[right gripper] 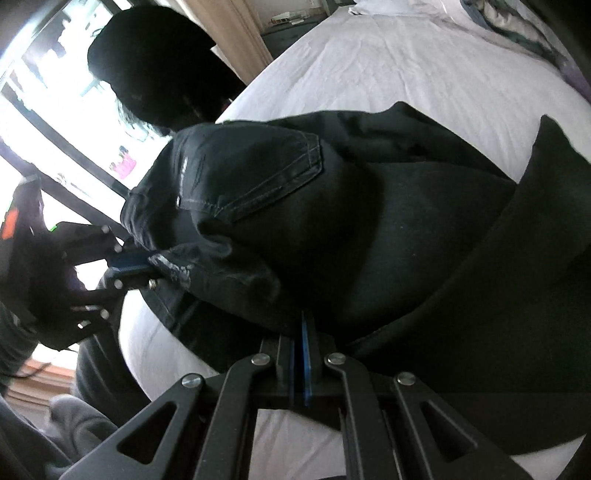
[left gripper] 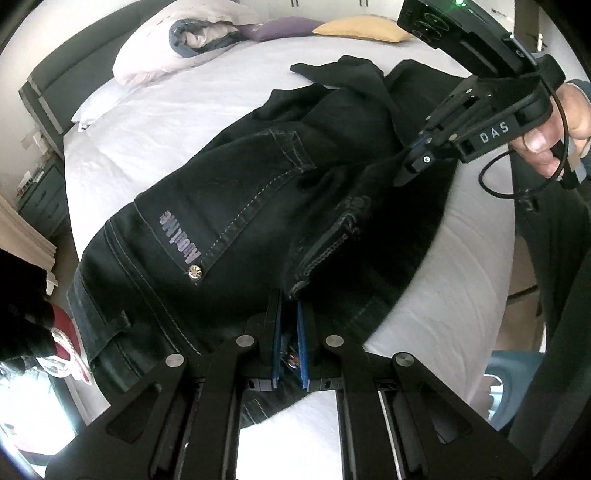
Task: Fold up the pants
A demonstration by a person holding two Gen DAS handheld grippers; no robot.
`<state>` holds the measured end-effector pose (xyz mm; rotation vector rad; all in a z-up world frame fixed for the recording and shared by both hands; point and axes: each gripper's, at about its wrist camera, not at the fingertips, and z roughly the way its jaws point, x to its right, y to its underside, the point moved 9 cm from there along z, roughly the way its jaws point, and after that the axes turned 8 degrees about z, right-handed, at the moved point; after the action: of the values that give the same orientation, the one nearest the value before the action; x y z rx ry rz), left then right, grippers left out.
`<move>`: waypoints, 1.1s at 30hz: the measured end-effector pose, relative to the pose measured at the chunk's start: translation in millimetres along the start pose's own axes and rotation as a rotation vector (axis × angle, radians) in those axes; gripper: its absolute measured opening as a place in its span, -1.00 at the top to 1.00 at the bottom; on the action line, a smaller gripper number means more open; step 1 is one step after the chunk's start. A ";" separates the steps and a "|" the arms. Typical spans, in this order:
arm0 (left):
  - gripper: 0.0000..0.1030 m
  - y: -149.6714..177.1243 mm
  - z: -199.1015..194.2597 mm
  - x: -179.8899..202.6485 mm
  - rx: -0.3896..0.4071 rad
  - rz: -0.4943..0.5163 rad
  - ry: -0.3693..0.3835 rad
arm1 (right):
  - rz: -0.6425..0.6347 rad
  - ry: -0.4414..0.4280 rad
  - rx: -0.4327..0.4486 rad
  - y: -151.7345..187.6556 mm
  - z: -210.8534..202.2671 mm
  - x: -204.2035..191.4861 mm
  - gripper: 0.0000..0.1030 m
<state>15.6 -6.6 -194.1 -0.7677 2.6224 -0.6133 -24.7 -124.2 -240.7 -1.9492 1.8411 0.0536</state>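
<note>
Two tools grip one pair of black denim pants (left gripper: 236, 229) with pale contrast stitching, which lies bunched on the white-sheeted bed (left gripper: 177, 122). The left tool (left gripper: 290, 314), seen from its own camera, has its blue-padded fingers (left gripper: 303, 347) clenched on the fabric at the near edge of the pants, just beside the open zipper fly; a small metal button shows between the pads. The right tool (left gripper: 410, 166), marked with white letters and carried by a hand (left gripper: 561, 125) with a thumb on its handle, pinches the pants farther along the same near edge, and the cloth rises in a ridge to its tips.

On the pants, a back pocket with a purple printed logo and a shiny rivet sits left of the zipper. The legs trail away from the waist toward the head of the bed, ending in a crumpled dark fold.

From the right wrist view, the right tool (right gripper: 303, 332) is closed on a thick dark fold of the pants (right gripper: 332, 221), and the left tool (right gripper: 147, 266) grasps the waistband edge at the left, where a pale print shows.

Beyond the pants, at the head of the bed, lie a white pillow (left gripper: 155, 51), a rumpled grey-edged duvet (left gripper: 199, 35), a purple cushion (left gripper: 280, 27) and a yellow cushion (left gripper: 362, 29).
</note>
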 end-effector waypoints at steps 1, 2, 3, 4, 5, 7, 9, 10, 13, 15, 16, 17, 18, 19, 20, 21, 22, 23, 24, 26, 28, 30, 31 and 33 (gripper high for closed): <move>0.87 -0.9 0.4 1.5 -0.002 0.009 -0.006 | -0.015 0.020 0.007 3.2 -1.1 -0.5 0.93; 0.87 -5.2 2.6 -3.4 -0.003 0.015 -0.012 | -0.027 0.037 0.012 0.8 -2.9 0.9 0.93; 0.87 -6.5 3.1 1.5 -0.002 0.024 -0.018 | -0.038 0.053 0.018 -0.5 -5.0 2.1 0.93; 0.87 -11.2 4.8 -1.6 -0.003 0.036 -0.021 | -0.048 0.066 0.023 1.5 -8.6 2.7 0.93; 0.87 -9.3 4.0 1.4 0.000 0.042 -0.018 | -0.059 0.078 0.027 1.2 -13.1 4.2 0.93; 0.87 -5.6 3.0 5.7 0.005 0.049 -0.004 | -0.069 0.094 0.032 -1.1 -17.1 1.5 0.93; 0.87 -1.1 2.4 10.1 0.005 0.057 0.002 | -0.076 0.106 0.029 1.4 -19.1 0.6 0.93; 0.87 0.5 3.1 12.2 0.004 0.060 0.002 | -0.077 0.109 0.027 4.7 -19.4 2.0 0.93; 0.87 1.7 6.4 15.3 0.002 0.049 0.010 | -0.074 0.117 0.020 6.0 -14.5 -2.8 0.93; 0.87 0.9 7.6 15.9 0.003 0.048 0.011 | -0.086 0.132 0.022 1.4 -10.1 -3.7 0.93; 0.87 0.2 8.8 15.7 0.003 0.047 0.012 | -0.095 0.140 0.024 -4.7 -3.6 -7.8 0.93; 0.87 -0.1 9.6 15.0 0.002 0.047 0.013 | -0.105 0.149 0.024 -4.1 -3.4 -8.2 0.93; 0.86 0.5 9.5 14.8 0.003 0.047 0.012 | -0.109 0.153 0.025 -2.4 -1.7 -7.9 0.93; 0.86 0.9 9.4 14.9 0.007 0.044 0.008 | -0.106 0.152 0.026 -2.2 -1.1 -7.4 0.93; 0.85 1.0 9.4 14.3 0.011 0.037 0.006 | -0.100 0.149 0.027 -0.8 -0.9 -7.1 0.92; 0.85 1.7 8.5 14.2 0.015 0.030 0.005 | -0.097 0.149 0.030 -0.1 -0.1 -7.2 0.92; 0.85 1.7 7.8 13.9 0.022 0.019 0.002 | -0.099 0.151 0.033 0.5 -0.1 -6.0 0.92; 0.83 3.6 7.3 14.6 0.026 0.012 0.004 | -0.102 0.156 0.036 0.5 -1.3 -7.0 0.92; 0.82 5.1 7.0 15.0 0.028 0.006 0.006 | -0.105 0.161 0.041 0.9 -2.5 -8.0 0.92; 0.81 6.6 5.4 15.1 0.036 0.007 0.001 | -0.110 0.167 0.049 3.1 -2.9 -9.3 0.92; 0.81 8.6 5.8 15.4 0.036 0.015 -0.005 | -0.111 0.170 0.048 4.9 -1.9 -9.1 0.92; 0.80 9.5 6.7 14.3 0.034 0.017 -0.006 | -0.115 0.177 0.050 4.8 -0.2 -9.9 0.90; 0.80 9.9 5.9 12.8 0.034 0.009 -0.001 | -0.119 0.180 0.045 5.5 1.2 -10.6 0.87; 0.74 9.3 6.1 10.6 0.026 -0.009 0.008 | -0.125 0.179 0.053 5.3 0.2 -12.5 0.84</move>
<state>5.8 -7.5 -206.0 -0.7716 2.6147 -0.6525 -31.1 -112.5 -238.3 -2.0849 1.8051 -0.2128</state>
